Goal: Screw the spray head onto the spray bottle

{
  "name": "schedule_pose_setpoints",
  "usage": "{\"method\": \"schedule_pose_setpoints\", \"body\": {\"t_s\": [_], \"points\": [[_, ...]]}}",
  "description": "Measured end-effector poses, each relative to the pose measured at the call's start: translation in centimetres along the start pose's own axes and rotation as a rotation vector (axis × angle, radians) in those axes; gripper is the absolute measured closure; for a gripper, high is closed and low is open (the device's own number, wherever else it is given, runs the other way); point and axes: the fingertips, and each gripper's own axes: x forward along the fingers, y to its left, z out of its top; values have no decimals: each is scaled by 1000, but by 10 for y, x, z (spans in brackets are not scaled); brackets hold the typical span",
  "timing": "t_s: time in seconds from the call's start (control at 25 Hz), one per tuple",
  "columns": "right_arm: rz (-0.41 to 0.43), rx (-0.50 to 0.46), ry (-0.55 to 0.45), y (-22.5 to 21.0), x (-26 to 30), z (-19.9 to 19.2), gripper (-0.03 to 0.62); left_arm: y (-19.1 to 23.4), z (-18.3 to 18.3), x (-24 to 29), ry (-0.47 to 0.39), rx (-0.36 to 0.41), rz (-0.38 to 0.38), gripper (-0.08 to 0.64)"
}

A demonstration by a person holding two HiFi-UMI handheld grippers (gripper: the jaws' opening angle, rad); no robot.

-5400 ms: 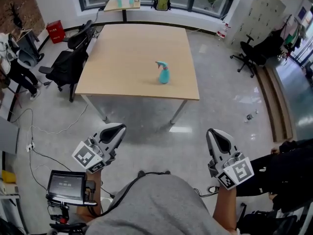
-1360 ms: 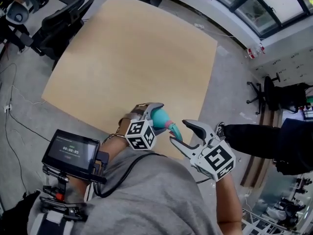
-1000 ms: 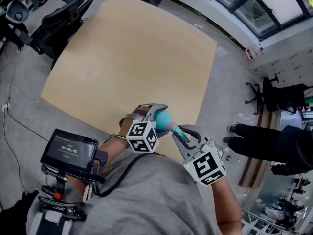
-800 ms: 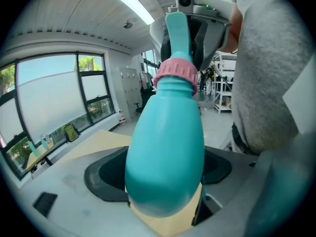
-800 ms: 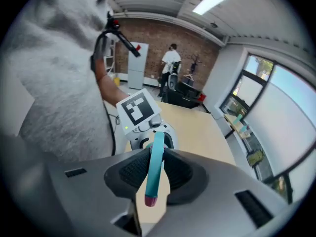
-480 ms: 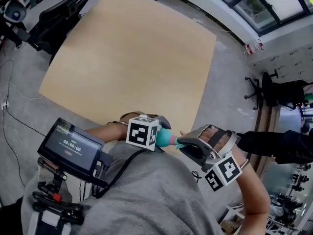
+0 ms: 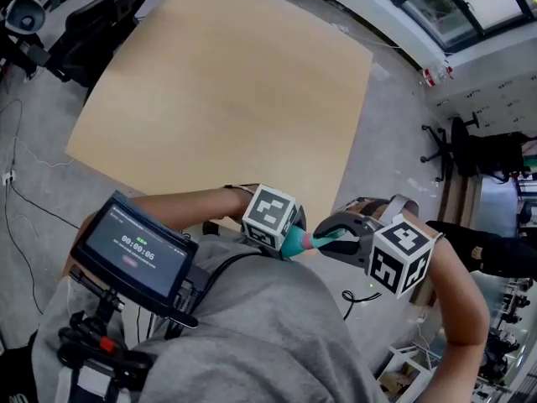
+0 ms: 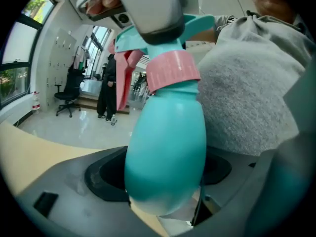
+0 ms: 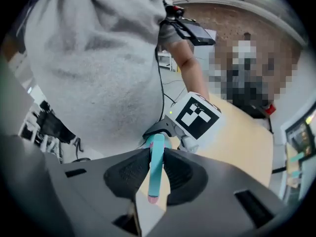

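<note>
Right now the wooden counter [image 7: 218,82] takes up most of your head view, with black office chairs [image 7: 101,23] beside its left edge. Your grey shirt [image 7: 260,334] fills the bottom of that view, and the small screen [image 7: 138,246] strapped to your left forearm sits just beside it.

You hold both grippers close to your chest, past the near edge of the counter, so nothing you are holding rests on it. Your left gripper [image 7: 289,238] has its fingers [image 8: 106,177] spread wide and closed around the round belly of the teal spray bottle [image 8: 165,152]. The bottle lies tilted between the two grippers, with its neck towards your right hand. Your right gripper [image 7: 336,238] meets it from the other side. Its fingers [image 9: 131,174] stand only a narrow gap apart and pinch the flat teal top of the spray head [image 9: 157,167] between the pads.

In the left gripper view, the spray head sits on the bottle's neck with its pink trigger [image 8: 123,78] hanging to one side. The pink collar [image 8: 173,70] rings the neck just beneath it.
</note>
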Motion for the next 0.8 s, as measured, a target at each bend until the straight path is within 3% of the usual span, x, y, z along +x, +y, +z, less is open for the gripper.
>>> {"method": "schedule_pose_setpoints", "body": {"t_s": [0.16, 0.32, 0.44, 0.6, 0.8], "points": [[101, 93, 5, 5, 8, -8, 500, -6, -4, 11, 17, 7, -130, 172], [55, -5, 93, 4, 17, -2, 500, -11, -8, 15, -33, -85, -255, 172], [38, -50, 106, 8, 25, 4, 500, -14, -10, 20, -55, -104, -292, 172], [38, 97, -35, 6, 19, -2, 500, -14, -5, 18, -107, -78, -279, 175], [49, 229, -186, 8, 15, -3, 500, -16, -2, 19, -104, -56, -274, 176]]}}
